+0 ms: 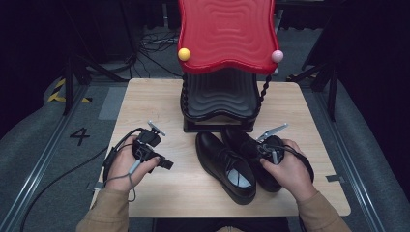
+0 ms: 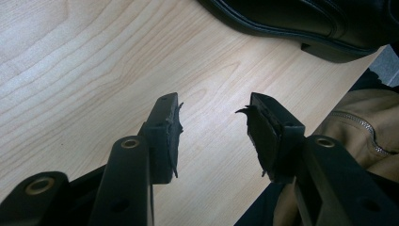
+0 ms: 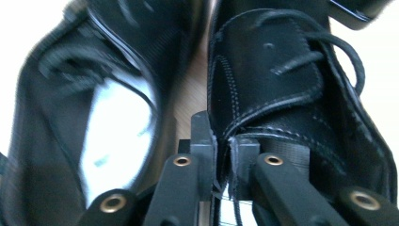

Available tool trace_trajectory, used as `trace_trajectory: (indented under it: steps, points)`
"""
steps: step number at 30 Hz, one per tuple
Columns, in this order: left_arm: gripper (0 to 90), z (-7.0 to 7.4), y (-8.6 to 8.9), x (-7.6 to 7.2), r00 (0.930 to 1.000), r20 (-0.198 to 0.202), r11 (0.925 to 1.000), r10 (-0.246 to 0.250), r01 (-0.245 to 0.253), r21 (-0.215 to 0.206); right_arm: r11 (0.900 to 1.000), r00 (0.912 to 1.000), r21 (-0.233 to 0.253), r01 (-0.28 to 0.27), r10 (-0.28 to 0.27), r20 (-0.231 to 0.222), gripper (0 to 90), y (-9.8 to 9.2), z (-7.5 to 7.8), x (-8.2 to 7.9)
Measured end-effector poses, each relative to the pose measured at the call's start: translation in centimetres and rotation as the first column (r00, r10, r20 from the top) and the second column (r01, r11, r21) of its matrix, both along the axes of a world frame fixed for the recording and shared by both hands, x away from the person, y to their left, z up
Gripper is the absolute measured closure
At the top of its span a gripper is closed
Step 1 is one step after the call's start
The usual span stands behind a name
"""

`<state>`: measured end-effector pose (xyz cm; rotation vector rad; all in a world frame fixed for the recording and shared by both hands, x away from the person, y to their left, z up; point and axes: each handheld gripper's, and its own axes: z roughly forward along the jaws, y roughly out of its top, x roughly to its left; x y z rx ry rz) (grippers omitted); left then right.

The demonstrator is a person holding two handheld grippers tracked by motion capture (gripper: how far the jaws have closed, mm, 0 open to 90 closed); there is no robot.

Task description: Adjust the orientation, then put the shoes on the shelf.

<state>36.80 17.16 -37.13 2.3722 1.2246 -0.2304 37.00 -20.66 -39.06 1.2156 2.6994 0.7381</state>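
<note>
Black shoe (image 3: pixel 282 94) rim pinched by right claw (image 3: pixel 222 155), heel hidden; left claw (image 2: pixel 214 134) gapes empty

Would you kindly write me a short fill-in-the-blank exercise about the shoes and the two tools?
1. The right tool is shut on the side wall of a black ____.
2. The left tool hangs over the bare table with its jaws ____.
3. Behind the two shoes stands a rack whose top shelf is coloured ____.

Missing words: shoe; open; red.
</note>
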Motion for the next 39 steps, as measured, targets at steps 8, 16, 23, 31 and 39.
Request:
trace_trajectory:
  steps: [8,16,23,31,39]
  points:
    - [54.3,-0.1,-0.2,0.1,1.0,-0.003,1.0,-0.001,0.001,-0.001,0.999,0.9999,0.031,-0.01,0.01,-0.012,77.0,0.7,-0.5,-0.2]
    - [54.3,-0.1,-0.3,0.3,1.0,-0.002,1.0,-0.007,0.007,0.0,0.991,0.9961,0.119,0.068,-0.061,-0.064,53.9,-1.1,2.0,-1.1]
    - [54.3,-0.1,-0.7,0.6,0.9998,-0.005,0.9998,-0.02,0.02,0.001,0.99,0.9942,0.111,0.085,-0.077,-0.076,46.8,-0.9,2.2,-1.8]
    - [54.0,-0.2,-0.8,0.7,0.9998,-0.009,0.9998,-0.018,0.018,0.003,0.996,0.9908,0.031,0.089,-0.085,-0.105,48.2,1.2,-0.4,-1.1]
    - [53.2,-0.5,-0.6,0.6,0.9999,-0.014,0.9999,-0.006,0.007,0.01,0.991,0.9963,-0.126,0.055,-0.063,-0.059,66.3,4.1,-2.3,-0.4]
